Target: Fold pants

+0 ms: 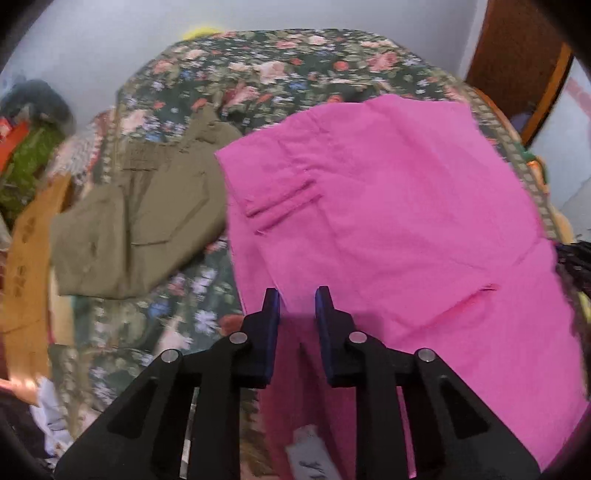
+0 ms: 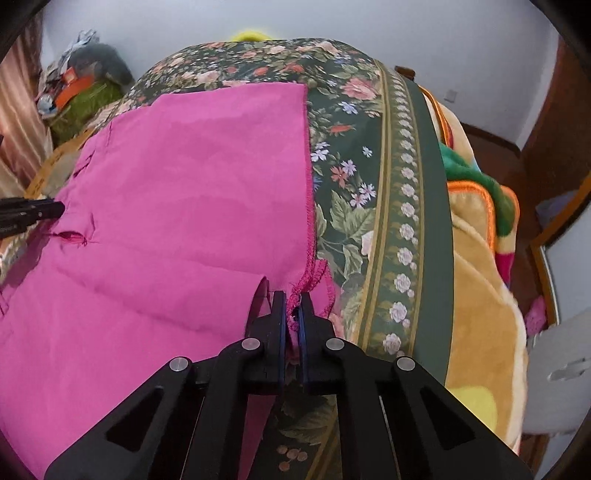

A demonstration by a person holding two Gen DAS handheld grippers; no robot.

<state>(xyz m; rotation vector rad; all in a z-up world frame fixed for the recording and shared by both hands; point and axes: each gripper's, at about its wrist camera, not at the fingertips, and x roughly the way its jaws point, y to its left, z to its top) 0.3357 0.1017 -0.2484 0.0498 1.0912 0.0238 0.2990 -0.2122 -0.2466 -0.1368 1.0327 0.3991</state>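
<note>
The pink pants point(image 1: 388, 221) lie spread on the floral bedspread point(image 2: 354, 192). The right gripper point(image 2: 293, 299) is clamped on their stitched edge; the left gripper point(image 1: 297, 295), jaws apart, hovers over their left side, olive pants point(image 1: 140, 218) further left.

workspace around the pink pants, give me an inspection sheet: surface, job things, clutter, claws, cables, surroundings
surface: bed with a floral bedspread, dark green with a striped border.
job's things: pink pants spread flat on the bedspread; overlocked hem edge lies to the right in the right wrist view.
clutter: khaki pants folded beside the pink pair; plush blanket at the bed's right edge; pile of bags in the far corner.
claws: left claw open above the pink fabric, gripping nothing; right claw shut on the pink hem.
cables: nothing seen.
surroundings: pale wall, wooden door, curtain at the left.
</note>
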